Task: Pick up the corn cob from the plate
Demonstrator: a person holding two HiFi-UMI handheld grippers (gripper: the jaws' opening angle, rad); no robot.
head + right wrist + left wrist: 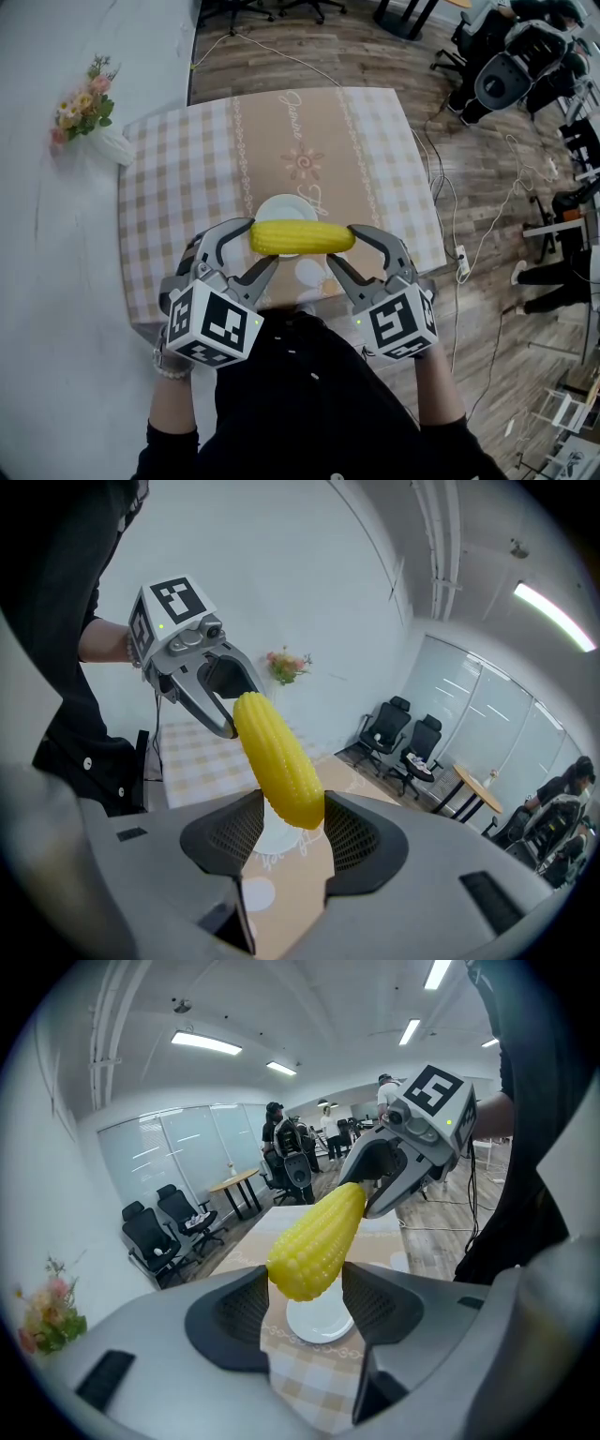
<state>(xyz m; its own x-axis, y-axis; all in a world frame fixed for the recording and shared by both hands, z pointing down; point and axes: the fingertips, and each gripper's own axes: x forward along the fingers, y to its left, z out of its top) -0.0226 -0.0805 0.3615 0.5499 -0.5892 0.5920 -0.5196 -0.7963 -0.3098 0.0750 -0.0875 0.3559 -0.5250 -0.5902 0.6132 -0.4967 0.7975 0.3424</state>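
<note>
A yellow corn cob (pixel 302 238) hangs level in the air above the white plate (pixel 284 208), which stands on the checked tablecloth. My left gripper (pixel 253 242) is shut on the cob's left end and my right gripper (pixel 354 246) on its right end. In the left gripper view the corn cob (pixel 317 1239) sits between the pads of the left gripper (pixel 303 1288), with the plate (pixel 319 1326) below and the right gripper (pixel 403 1152) at the cob's far end. In the right gripper view the cob (pixel 277 757) is pinched in the right gripper (pixel 292 822), and the left gripper (pixel 202 682) holds its far tip.
The table (pixel 187 178) carries a beige checked cloth. A white vase of flowers (pixel 92 117) lies just off its far left corner. Cables (pixel 450 216) run over the wooden floor on the right. Office chairs (pixel 525 56) and equipment stand at the far right.
</note>
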